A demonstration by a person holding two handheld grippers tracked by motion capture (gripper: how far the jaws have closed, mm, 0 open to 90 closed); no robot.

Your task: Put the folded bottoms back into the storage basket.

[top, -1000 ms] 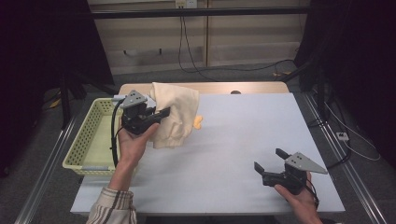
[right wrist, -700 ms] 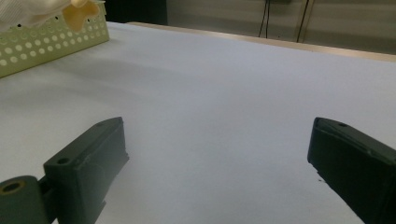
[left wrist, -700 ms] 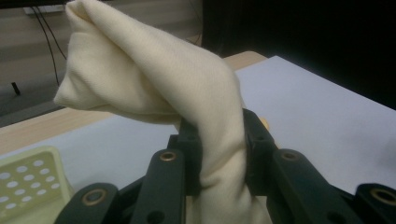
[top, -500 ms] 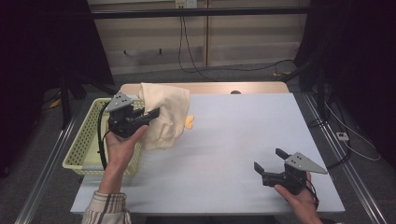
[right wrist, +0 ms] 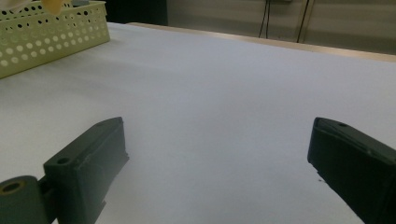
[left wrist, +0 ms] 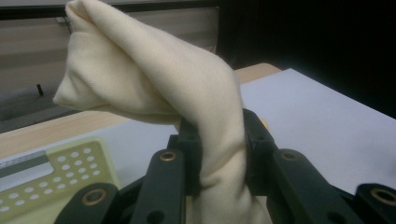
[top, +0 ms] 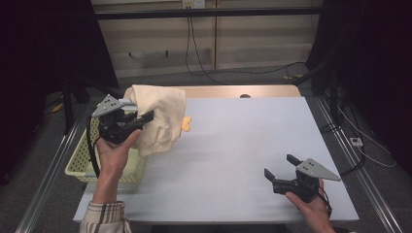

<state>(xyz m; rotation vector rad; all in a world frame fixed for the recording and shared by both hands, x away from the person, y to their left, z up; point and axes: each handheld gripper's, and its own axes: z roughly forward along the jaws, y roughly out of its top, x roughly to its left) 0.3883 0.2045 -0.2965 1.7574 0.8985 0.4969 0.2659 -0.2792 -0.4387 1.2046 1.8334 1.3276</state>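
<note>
**Cloth pinched and up in the air, basket right below**

So the left gripper [top: 138, 121] had its jaws clamped tight on a bunched fold of the cream cloth [top: 158, 119], holding it off the table at the left edge, just beside and partly over the yellow-green basket [top: 77, 167]. In the left gripper view the fabric [left wrist: 154, 84] was squeezed thin between the pads and flopped over the top. The right gripper [top: 284, 172] sat low near the front right of the white table [top: 243, 145], jaws spread wide with nothing between them.

My worry: the grip was on one small pinch, so the loose hanging part could snag the basket rim or drape outside it on release. Not sure what the small orange bit [top: 186, 124] by the cloth was, too small to tell.
</note>
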